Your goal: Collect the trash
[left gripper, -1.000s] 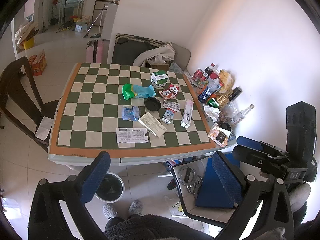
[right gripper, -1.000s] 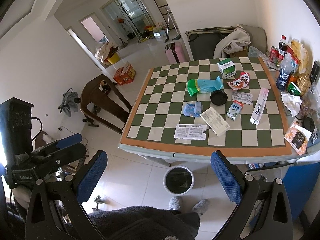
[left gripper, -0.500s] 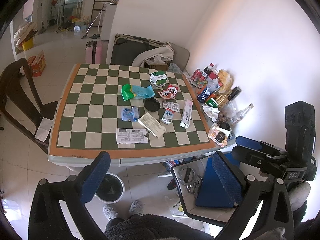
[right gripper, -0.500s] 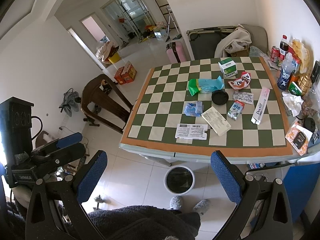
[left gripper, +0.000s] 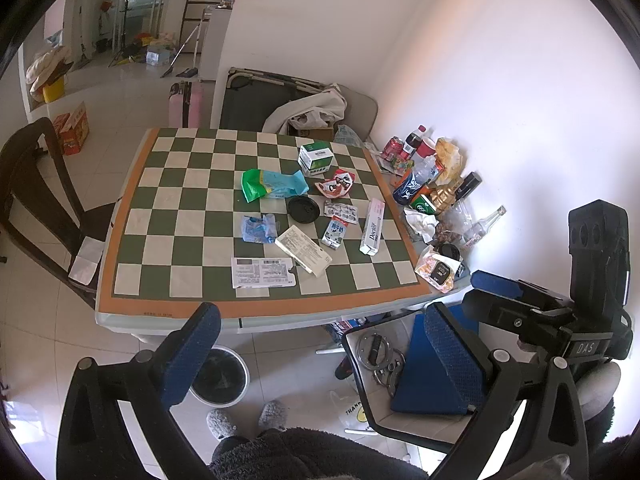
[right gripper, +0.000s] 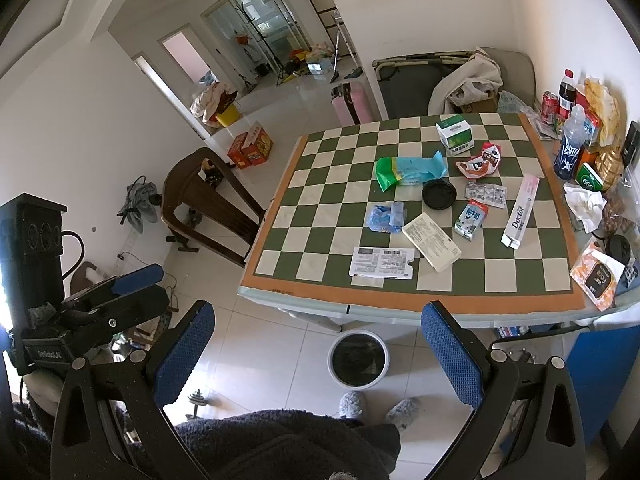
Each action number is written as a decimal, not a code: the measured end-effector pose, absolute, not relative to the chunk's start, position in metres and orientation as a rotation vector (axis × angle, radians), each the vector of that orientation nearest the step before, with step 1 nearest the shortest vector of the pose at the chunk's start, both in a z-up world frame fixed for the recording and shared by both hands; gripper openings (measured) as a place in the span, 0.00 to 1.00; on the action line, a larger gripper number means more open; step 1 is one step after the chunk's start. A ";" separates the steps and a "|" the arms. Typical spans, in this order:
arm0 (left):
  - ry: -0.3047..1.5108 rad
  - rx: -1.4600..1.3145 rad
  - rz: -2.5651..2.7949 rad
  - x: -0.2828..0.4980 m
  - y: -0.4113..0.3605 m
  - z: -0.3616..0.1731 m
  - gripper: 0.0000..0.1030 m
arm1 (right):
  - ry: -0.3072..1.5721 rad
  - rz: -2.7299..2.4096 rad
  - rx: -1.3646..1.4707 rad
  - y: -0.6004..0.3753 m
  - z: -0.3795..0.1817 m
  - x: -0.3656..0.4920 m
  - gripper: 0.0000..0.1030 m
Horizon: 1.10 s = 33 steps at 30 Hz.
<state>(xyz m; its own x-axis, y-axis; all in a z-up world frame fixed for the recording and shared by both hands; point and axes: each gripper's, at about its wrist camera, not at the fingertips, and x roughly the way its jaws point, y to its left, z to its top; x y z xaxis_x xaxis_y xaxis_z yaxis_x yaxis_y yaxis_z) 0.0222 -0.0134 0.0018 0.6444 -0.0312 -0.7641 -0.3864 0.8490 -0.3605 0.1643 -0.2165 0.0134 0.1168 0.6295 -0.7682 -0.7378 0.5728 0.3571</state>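
A green-and-cream checkered table (left gripper: pixel 168 280) (right gripper: pixel 304 292) holds scattered trash: a green and blue plastic bag (left gripper: pixel 272 185) (right gripper: pixel 408 170), a crumpled blue wrapper (left gripper: pixel 258 229) (right gripper: pixel 386 217), a flat paper slip (left gripper: pixel 262 272) (right gripper: pixel 382 263), a white box (left gripper: pixel 304 249) (right gripper: pixel 431 242), a black lid (left gripper: pixel 303 209) (right gripper: pixel 439 195), a small milk carton (left gripper: pixel 334 233) (right gripper: pixel 471 220), a long "Doctor" box (left gripper: pixel 373 226) (right gripper: pixel 521 216). A white bin (left gripper: pixel 219 376) (right gripper: pixel 359 359) stands on the floor under the near edge. My left gripper (left gripper: pixel 320 356) and right gripper (right gripper: pixel 318 356) are open and empty, held high in front of the table.
Bottles, cans and packets (left gripper: pixel 428 176) (right gripper: pixel 580 136) crowd the table's right edge by the wall. A dark wooden chair (left gripper: pixel 44 200) (right gripper: pixel 208 208) stands at the left. A stool with a blue board (left gripper: pixel 424 380) is at the lower right. Grey slippers (left gripper: pixel 248 420) are below.
Both views have barely shifted; the grippers stay open and nothing on the table has moved.
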 end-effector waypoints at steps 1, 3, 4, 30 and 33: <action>0.856 -0.534 0.213 0.022 -0.014 0.002 1.00 | 1.052 1.005 -0.124 -0.217 0.014 0.165 1.00; 0.857 -0.533 0.214 0.021 -0.013 0.002 1.00 | 1.052 1.005 -0.123 -0.215 0.012 0.164 1.00; 0.856 -0.534 0.212 0.020 -0.013 0.002 1.00 | 1.052 1.004 -0.124 -0.214 0.012 0.163 1.00; 1.196 -0.679 0.557 0.121 0.076 -0.178 1.00 | 1.113 0.375 0.116 -0.234 -0.099 0.261 1.00; 1.289 -0.831 0.609 0.141 0.085 -0.228 1.00 | 1.150 0.285 0.110 -0.242 -0.136 0.309 1.00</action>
